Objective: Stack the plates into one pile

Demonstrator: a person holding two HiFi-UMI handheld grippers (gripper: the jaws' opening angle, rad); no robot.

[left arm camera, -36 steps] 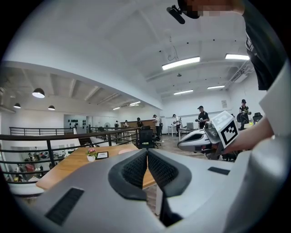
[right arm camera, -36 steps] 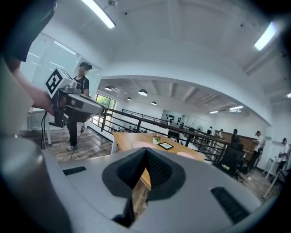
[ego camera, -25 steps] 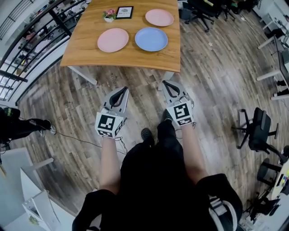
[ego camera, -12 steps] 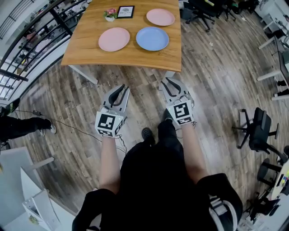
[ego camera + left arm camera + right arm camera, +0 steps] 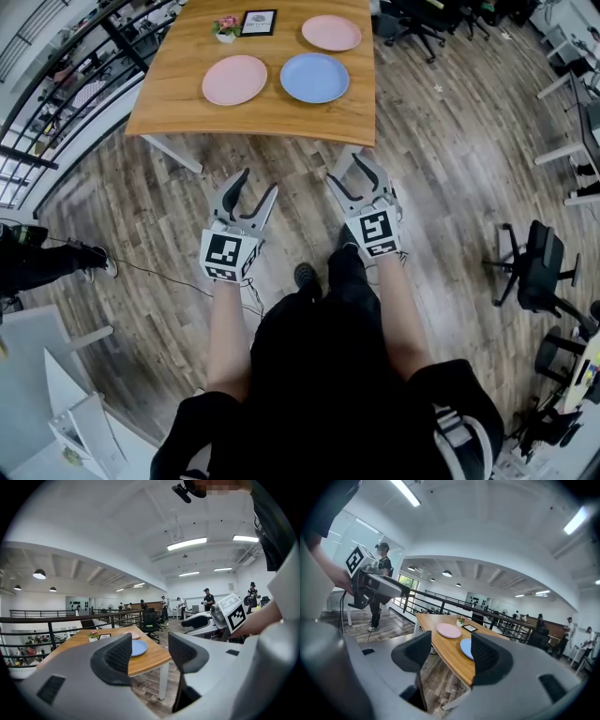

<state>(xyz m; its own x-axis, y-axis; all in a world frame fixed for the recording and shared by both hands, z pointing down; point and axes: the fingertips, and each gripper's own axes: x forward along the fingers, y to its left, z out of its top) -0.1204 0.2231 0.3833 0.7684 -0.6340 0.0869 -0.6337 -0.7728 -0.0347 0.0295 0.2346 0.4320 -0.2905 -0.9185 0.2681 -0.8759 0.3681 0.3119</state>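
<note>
Three plates lie apart on the wooden table [image 5: 262, 117]: a pink plate [image 5: 234, 80] at the left, a blue plate [image 5: 314, 78] beside it, and a second pink plate [image 5: 331, 33] further back. My left gripper [image 5: 258, 183] and right gripper [image 5: 347, 171] hover over the floor, short of the table's near edge. Both are empty and their jaws are opening wide. The left gripper view looks past its jaws [image 5: 150, 648] at the blue plate [image 5: 138, 647]. In the right gripper view, the jaws [image 5: 451, 651] frame the left pink plate [image 5: 448, 630] and the blue plate [image 5: 466, 648].
A small flower pot [image 5: 227, 29] and a framed picture [image 5: 259, 23] stand at the table's back. A black railing [image 5: 56, 103] runs along the left. An office chair [image 5: 534, 272] stands at the right. A person's legs [image 5: 47, 262] and a cable lie on the floor at left.
Both grippers' jaws have gone from shut to wide apart. The hands have stayed almost in place in front of the table.
</note>
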